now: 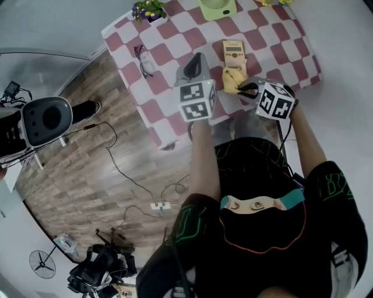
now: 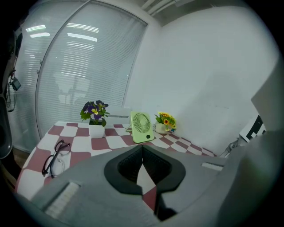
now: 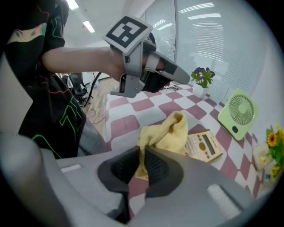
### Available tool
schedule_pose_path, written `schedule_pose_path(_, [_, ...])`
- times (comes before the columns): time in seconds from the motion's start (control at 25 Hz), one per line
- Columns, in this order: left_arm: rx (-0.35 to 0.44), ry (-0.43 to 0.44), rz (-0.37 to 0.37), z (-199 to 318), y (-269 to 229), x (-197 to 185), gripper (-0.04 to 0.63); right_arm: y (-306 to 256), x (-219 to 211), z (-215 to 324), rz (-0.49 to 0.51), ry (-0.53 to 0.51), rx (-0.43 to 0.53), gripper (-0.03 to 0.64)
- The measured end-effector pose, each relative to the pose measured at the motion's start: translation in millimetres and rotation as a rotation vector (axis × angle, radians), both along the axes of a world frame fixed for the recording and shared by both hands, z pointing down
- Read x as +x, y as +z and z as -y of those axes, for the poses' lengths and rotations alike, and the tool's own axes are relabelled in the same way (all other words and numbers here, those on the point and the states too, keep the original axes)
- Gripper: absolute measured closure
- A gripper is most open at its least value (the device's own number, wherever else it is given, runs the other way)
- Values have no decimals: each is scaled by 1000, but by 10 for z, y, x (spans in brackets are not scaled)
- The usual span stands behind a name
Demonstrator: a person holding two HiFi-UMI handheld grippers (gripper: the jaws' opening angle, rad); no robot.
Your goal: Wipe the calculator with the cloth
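A beige calculator lies flat on the red-and-white checked table. Just in front of it sits a bunched yellow cloth. In the right gripper view the cloth rises in a fold beside the calculator, and one edge runs in between the pads. My right gripper is shut on that edge; in the head view it sits at the cloth's right side. My left gripper hovers left of the cloth, apart from it. Its jaws are shut with nothing between them.
Black-framed glasses lie at the table's left. A green desk fan, a purple flower pot and yellow flowers stand along the far edge. The person's body is close to the table's near edge. Cables and gear lie on the wooden floor.
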State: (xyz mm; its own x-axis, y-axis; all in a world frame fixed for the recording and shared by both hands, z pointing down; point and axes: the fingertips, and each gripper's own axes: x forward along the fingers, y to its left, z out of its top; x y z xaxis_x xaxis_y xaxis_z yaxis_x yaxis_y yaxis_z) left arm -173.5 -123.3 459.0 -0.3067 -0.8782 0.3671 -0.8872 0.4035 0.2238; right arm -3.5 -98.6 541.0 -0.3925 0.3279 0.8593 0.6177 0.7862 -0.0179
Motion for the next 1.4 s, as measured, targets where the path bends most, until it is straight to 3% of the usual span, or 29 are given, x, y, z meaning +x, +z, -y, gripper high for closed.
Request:
schedule_pose_path(0.12, [6,-4,19,44,-82,-67,584,-157,-66,-25,50,15,-69,580])
schedule_pose_path(0.28, [36,-17,53,118,-243,-200,584,-419,-316,156,168,118,-105,580])
schedule_pose_path(0.52, [64,16,121,353,-521,-272,585,-858,-813,804,388,344,-80,580])
schedule_pose_path(0.8, [117,10,219,419,-935,-500,585,-1453,-1247,1394,609,592,-147,580])
schedule_pose_path(1.2, [235,-49,320,504,-1646,-874,585,-2290,-1464,2264,890,946,-179,580])
schedule_pose_path(1.4, [255,-73,378,492,-1778,-914,585,-2506,-1368,2238,970,967,-130,580])
